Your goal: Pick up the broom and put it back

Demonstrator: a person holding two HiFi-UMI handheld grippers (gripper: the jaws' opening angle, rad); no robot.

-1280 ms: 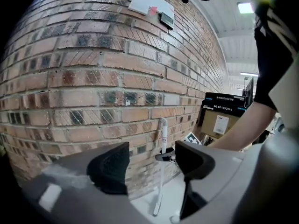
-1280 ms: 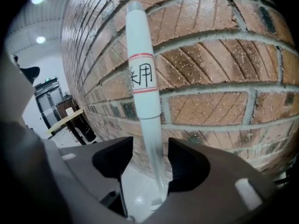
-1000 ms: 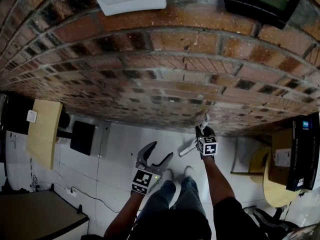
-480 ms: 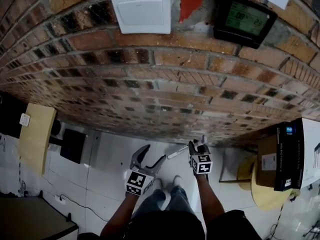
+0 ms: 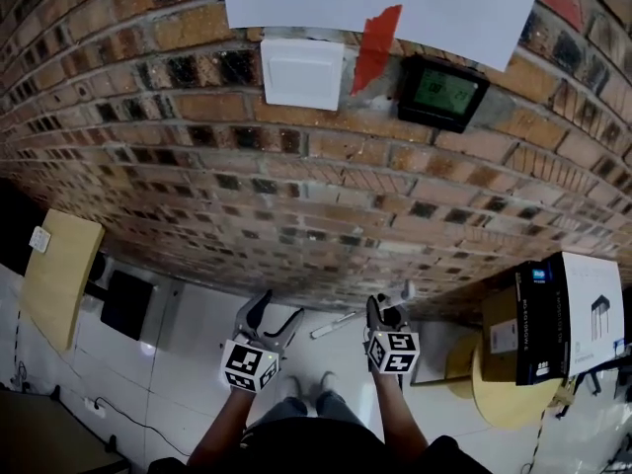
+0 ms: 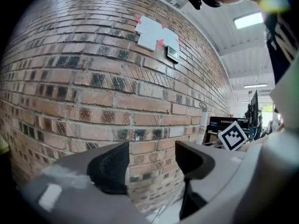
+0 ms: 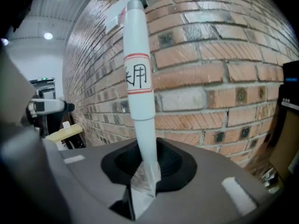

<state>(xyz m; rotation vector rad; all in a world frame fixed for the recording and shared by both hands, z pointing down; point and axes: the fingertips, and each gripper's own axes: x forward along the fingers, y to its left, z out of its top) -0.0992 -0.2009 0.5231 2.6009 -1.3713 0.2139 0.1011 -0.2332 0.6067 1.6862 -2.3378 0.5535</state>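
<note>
1. The right gripper (image 7: pixel 142 164) has its jaws closed tight on the white broom handle (image 7: pixel 138 78). The handle stands upright above them, close in front of the brick wall (image 5: pixel 296 196). One narrow pinch on a long pole could let it swivel or slide if the hand jerks.
2. The left gripper (image 6: pixel 150 164) has its jaws well apart with nothing between them. It is beside the right one and off the handle. With no second hold, I judge the broom's lower weight goes unsteadied.
3. In the head view the shaft slants down and left from the right gripper toward the white floor tiles (image 5: pixel 188 324). A trailing lower end could catch there or tangle with the person's legs.
4. The handle's top sits near the wall. A careless swing could knock it against the bricks, or higher up against the switch plate (image 5: pixel 302 73) and the small display (image 5: pixel 441 92).
5. The bristle end shows in no view, so I cannot tell whether it is clear of the floor. No holder or resting spot for the broom is evident. The mark on the handle's label is too distorted to read.
</note>
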